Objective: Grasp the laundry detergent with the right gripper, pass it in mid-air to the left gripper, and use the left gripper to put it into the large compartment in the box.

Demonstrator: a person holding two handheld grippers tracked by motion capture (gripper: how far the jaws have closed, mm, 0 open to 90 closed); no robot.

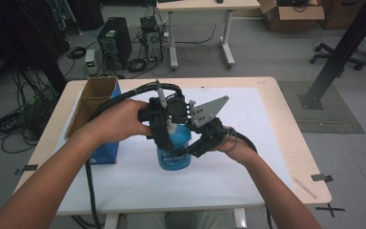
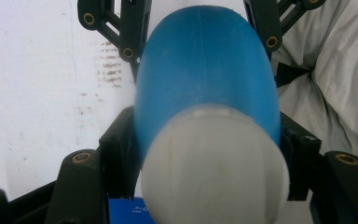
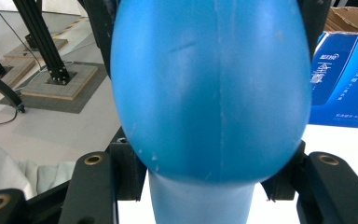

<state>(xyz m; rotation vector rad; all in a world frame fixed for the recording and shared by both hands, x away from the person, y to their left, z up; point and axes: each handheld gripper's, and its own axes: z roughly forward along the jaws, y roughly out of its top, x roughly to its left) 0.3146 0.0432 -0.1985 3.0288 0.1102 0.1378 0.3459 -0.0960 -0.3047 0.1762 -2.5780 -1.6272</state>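
The blue bottle stands upright on the white sheet near the middle of the table, just beside the blue cardboard box. It is gripped by both tools. The left gripper is clenched on the white cap from above, while the right gripper is clamped on the bottle's body (its jaws sit against both flanks in the right gripper view).

The step in hand is judged to be unscrewing the cap. For a clean result, the body should be held still by the right gripper while the left gripper alone is turned about the bottle's upright axis. The cap should be squeezed no harder than needed, since a soft bottle may be deformed and liquid forced out. The base should be kept flat on the sheet throughout.

Count: one bottle, one cap, one box, two grippers, one sheet, one table.
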